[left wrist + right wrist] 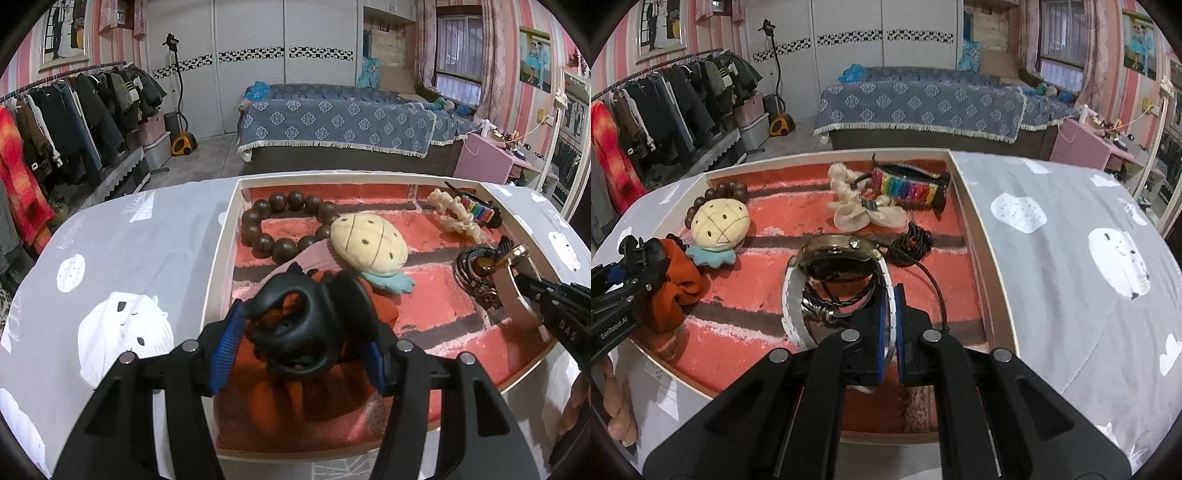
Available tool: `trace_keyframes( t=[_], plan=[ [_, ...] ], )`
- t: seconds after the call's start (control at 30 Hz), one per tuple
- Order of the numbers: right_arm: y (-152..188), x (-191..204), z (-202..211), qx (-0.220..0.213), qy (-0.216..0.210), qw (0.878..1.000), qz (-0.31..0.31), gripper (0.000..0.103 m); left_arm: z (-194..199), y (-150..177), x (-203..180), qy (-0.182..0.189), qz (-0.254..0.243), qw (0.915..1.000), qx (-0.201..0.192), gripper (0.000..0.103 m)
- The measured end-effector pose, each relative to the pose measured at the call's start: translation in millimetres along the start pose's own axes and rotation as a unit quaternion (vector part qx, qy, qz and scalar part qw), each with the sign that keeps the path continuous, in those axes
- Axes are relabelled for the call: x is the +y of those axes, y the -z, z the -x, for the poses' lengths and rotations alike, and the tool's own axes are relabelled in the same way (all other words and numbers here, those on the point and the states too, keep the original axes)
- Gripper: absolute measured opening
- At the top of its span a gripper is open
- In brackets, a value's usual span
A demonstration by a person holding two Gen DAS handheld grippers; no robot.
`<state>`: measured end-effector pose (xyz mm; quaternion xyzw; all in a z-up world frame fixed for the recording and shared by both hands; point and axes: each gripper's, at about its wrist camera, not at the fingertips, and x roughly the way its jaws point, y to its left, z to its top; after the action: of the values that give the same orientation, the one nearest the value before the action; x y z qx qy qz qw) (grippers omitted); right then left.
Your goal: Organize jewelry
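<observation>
Left gripper grips a black claw clip, blue pads pressed on both its sides, over the near left part of the tray. An orange scrunchie lies under the clip, bunched on the tray floor. Right gripper is nearly shut, pads pinching the white strap of a watch near the tray's right edge; the watch stands on edge with its gold case up. A dark braided bracelet sits inside the strap loop. A black braided cord lies just beyond the watch, its tail running toward the right gripper. A cream plush clip lies mid-tray, overlapping a brown bead bracelet by the far left corner. A cream scrunchie and rainbow clip touch each other by the far right corner. The tray has a red brick-pattern liner and sits on a grey cloth with white animal prints. A bare hand shows at the right view's lower left.
</observation>
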<state>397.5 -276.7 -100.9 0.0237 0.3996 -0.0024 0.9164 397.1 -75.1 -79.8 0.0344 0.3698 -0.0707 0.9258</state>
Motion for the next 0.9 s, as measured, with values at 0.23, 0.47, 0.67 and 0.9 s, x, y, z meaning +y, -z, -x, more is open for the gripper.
trace_keyframes(
  t=[0.23, 0.47, 0.67, 0.9],
  plan=[
    [2.3, 4.1, 19.2, -0.016, 0.003, 1.0, 0.015, 0.058, 15.6, 2.0, 3.0, 0.011, 0.005, 0.9999, 0.008, 0.059],
    [7.4, 6.0, 74.2, -0.06, 0.01, 0.998, 0.033, 0.088, 71.2, 3.4, 4.0, 0.025, -0.006, 0.9996, -0.016, 0.081],
    [26.5, 8.5, 136.7, -0.097, 0.008, 0.994, 0.041, 0.099, 144.9, 12.3, 12.7, 0.003, -0.013, 0.9966, -0.081, 0.092],
    [62.5, 18.2, 216.5, -0.148, 0.007, 0.988, 0.043, 0.099, 216.3, 39.9, 23.4, -0.038, -0.001, 0.9898, -0.137, 0.099]
  ],
)
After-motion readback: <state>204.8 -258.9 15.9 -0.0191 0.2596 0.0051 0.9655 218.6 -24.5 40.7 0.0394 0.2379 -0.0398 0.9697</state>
